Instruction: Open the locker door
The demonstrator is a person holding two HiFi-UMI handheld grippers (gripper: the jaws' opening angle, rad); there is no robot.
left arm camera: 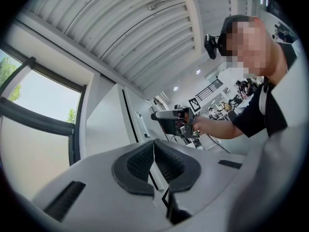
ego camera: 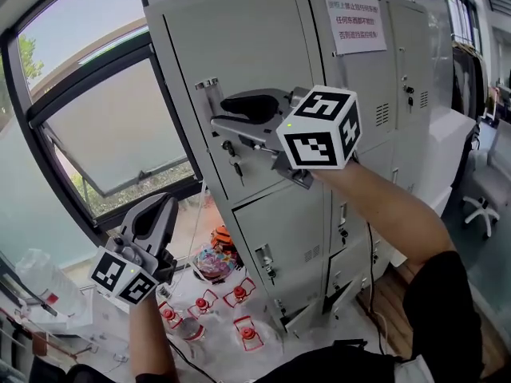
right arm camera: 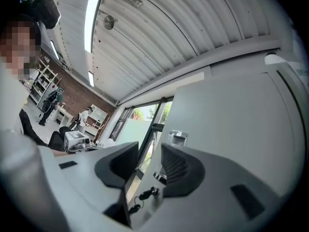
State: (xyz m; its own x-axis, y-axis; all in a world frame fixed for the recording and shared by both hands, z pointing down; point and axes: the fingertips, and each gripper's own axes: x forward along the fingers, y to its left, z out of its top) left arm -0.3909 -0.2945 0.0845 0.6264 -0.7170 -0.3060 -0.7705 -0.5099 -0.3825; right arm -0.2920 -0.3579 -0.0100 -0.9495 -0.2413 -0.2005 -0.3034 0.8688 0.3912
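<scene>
The grey upper locker door fills the middle of the head view. It carries a metal handle near its left edge, with a key in the lock below. My right gripper is raised to that edge, just under the handle. In the right gripper view its jaws stand open. The door's edge lies in the gap, with no pad pressing on it, the handle above and the key below. My left gripper hangs low at the left, shut on nothing.
More locker doors stand below and to the right, one with a paper notice. A tilted window is at the left. Several red-capped bottles sit on the floor by the lockers. A white chair is at the far right.
</scene>
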